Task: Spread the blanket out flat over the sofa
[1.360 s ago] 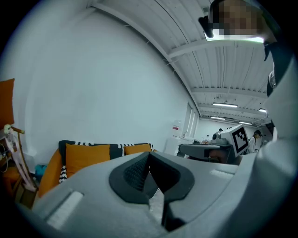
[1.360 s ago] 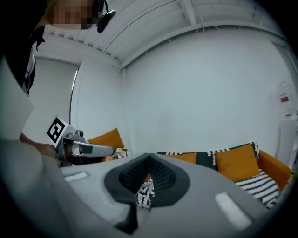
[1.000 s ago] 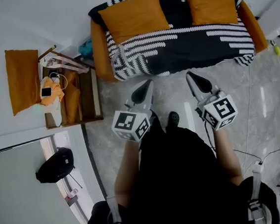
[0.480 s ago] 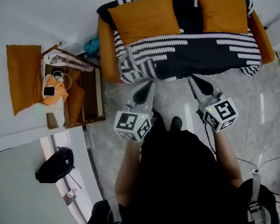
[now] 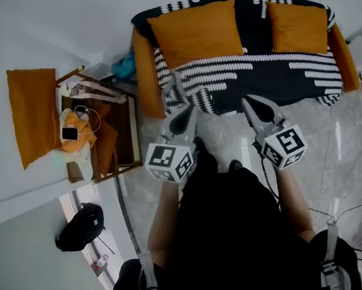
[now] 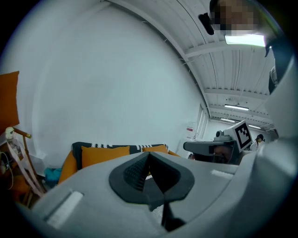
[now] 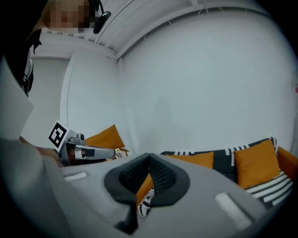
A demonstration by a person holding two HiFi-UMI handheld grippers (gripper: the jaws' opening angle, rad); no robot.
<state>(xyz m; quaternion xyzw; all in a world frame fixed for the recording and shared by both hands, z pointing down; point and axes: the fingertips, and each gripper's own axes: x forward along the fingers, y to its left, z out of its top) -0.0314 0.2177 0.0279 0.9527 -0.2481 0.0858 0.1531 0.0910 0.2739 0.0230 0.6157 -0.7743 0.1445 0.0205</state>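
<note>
The black-and-white patterned blanket [image 5: 257, 75] lies over the seat and back of the orange sofa [image 5: 146, 74], with a bunched fold at its front left corner [image 5: 174, 93]. Two orange cushions [image 5: 198, 30] [image 5: 297, 26] lean on the backrest. My left gripper [image 5: 187, 111] is shut and holds nothing; its tip hangs just before the sofa's front left corner. My right gripper [image 5: 248, 102] is also shut and empty, in front of the seat's middle. In the left gripper view the pads meet at the tip [image 6: 149, 154]; likewise in the right gripper view [image 7: 149, 155]. Neither touches the blanket.
A wooden chair [image 5: 131, 130] with orange cloth, a phone and a cable stands left of the sofa. An orange cushion [image 5: 33, 111] lies further left. A black bag [image 5: 80, 226] sits on the floor at lower left. Cables [image 5: 341, 201] trail across the tiles at right.
The sofa has come lower and nearer in the head view; the person has stepped toward it. Both grippers stay shut and now reach the sofa's front edge.
</note>
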